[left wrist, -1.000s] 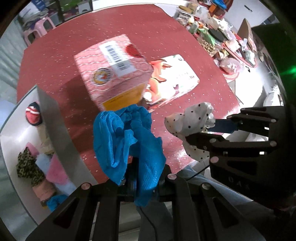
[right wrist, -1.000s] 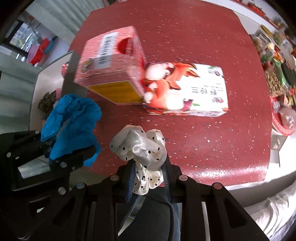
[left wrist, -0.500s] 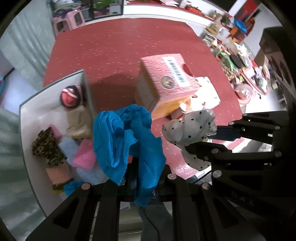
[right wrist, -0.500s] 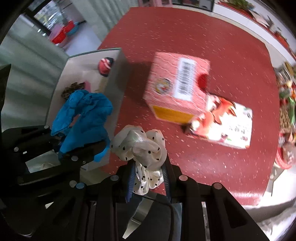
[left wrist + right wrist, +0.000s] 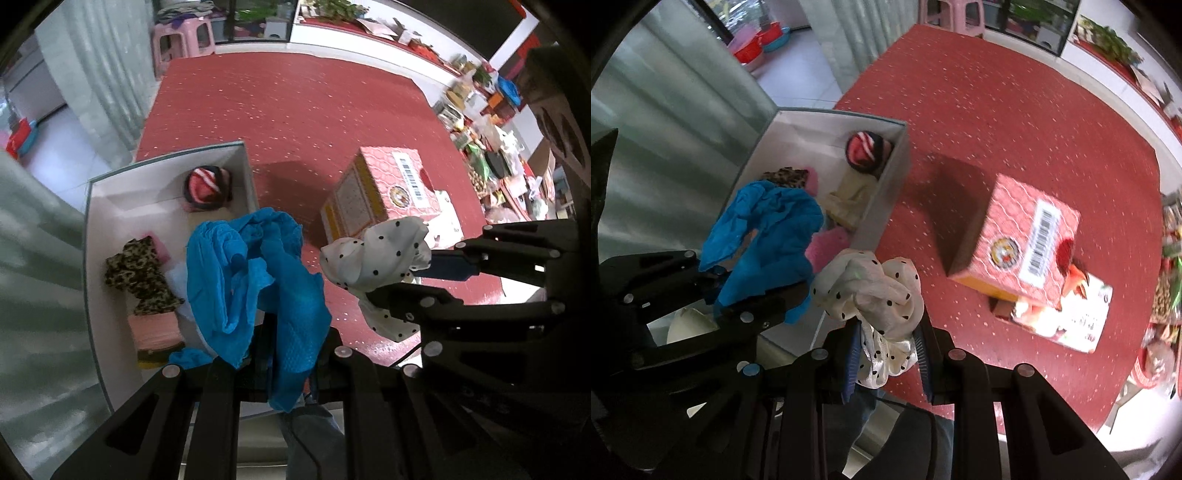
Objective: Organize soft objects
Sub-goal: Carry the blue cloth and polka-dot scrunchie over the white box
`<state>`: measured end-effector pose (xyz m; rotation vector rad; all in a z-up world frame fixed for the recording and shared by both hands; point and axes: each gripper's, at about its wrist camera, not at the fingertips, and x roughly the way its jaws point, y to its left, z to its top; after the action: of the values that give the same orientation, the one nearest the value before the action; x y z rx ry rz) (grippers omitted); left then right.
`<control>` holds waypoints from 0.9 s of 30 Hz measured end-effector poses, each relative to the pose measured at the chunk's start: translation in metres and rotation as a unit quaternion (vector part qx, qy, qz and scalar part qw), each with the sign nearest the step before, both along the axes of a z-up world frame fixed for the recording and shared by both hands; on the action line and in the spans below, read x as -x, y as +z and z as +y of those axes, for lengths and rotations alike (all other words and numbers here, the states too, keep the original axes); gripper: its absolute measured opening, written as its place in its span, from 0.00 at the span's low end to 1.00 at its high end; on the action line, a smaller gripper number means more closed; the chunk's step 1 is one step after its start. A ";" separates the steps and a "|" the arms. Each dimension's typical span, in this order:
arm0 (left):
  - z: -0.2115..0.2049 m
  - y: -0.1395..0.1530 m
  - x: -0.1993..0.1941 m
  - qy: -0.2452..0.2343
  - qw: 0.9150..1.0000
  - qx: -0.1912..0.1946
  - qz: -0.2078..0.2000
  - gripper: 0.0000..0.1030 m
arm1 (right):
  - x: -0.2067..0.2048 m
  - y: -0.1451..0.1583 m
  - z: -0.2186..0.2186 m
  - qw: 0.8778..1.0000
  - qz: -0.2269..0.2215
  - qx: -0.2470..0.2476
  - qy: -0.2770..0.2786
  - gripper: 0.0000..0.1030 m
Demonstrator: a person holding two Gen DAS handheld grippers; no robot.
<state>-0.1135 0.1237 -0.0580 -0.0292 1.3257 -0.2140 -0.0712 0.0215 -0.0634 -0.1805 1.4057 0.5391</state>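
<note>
My left gripper is shut on a crumpled blue cloth, which hangs over the near right part of a white open box. Inside the box lie a red striped ball, a leopard-print piece and a pink pad. My right gripper is shut on a white scrunchie with black dots, held above the red table just right of the box. In the right wrist view the blue cloth hangs over the box's near end. Each gripper shows in the other's view: left gripper, right gripper.
A pink carton with a barcode stands on the red speckled table, leaning over a flat printed carton. Cluttered shelves of goods line the far right. A pink stool stands beyond the table.
Both grippers have carried their cloths leftward and upward, from in front of the cartons to the white box; the blue cloth now hangs over the box. Both views have rolled.
</note>
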 end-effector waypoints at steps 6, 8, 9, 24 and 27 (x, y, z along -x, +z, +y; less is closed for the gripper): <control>0.018 0.002 0.001 0.029 1.000 0.000 -0.003 0.14 | -0.004 0.007 0.014 1.000 -0.006 -0.001 0.021 0.27; 0.023 0.003 0.002 0.038 0.999 0.000 -0.003 0.14 | -0.006 0.009 0.019 1.000 -0.007 -0.003 0.028 0.27; 0.026 0.004 0.002 0.043 0.999 -0.001 -0.003 0.14 | -0.006 0.010 0.022 0.999 -0.008 -0.003 0.032 0.27; 0.084 -0.003 0.006 0.168 0.985 -0.032 0.015 0.14 | -0.020 0.016 0.064 0.997 -0.009 -0.014 0.073 0.27; 0.095 -0.003 0.008 0.196 0.980 -0.040 0.016 0.14 | -0.023 0.018 0.074 0.996 -0.011 -0.019 0.081 0.27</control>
<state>-0.1217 0.2190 -0.0611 -0.2238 1.3313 0.1756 -0.0477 0.0953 -0.0452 -0.2702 1.3660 0.6966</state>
